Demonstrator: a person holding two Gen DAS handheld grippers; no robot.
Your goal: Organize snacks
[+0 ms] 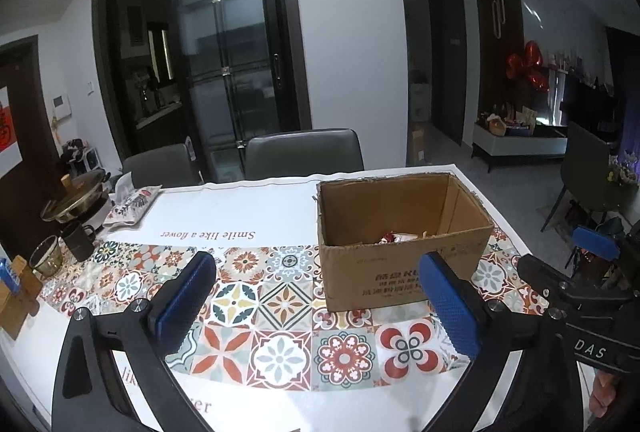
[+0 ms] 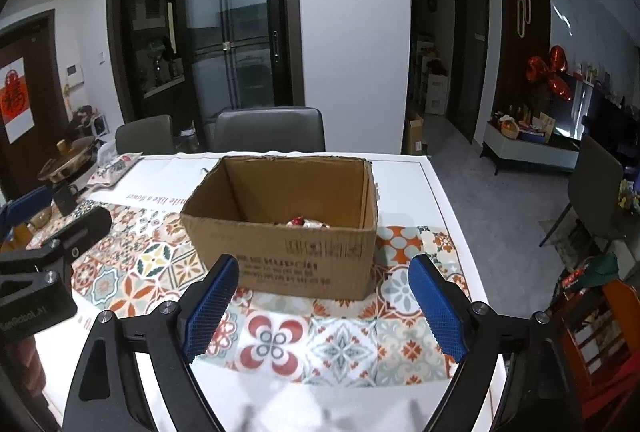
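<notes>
Left wrist view first: far left of the table (image 1: 280, 203) sat a pot (image 1: 78, 197), a dark mug (image 1: 80, 242), a glass bowl (image 1: 46, 256) and a patterned pouch (image 1: 130, 205) — none of it obviously snacks, as far as I could tell. Moving right, the left gripper (image 1: 320, 306) hung w/ jaws spread wide, nothing between the blue pads, just tiled tablecloth (image 1: 280, 312) below. Right of center stood the cardboard box (image 1: 404, 244), open-topped, and low inside it lay snacks (image 1: 394, 238), red-and-white wrappers, only partly visible over the rim. At far right the right gripper (image 1: 592, 264) edged into view.

Right wrist view agreed: the left gripper's body (image 2: 56, 256) at left, box (image 2: 288, 228) dead ahead, wrappers (image 2: 304, 223) at its bottom, and the right gripper (image 2: 324, 306) also spread apart, empty.

Progress call: no loose snack showed anywhere on the cloth in either view, so the collecting looked approx. done. Both tools carried 0 items. What's left, if anything, can't be read from here — maybe a final tidy inside the box.
</notes>
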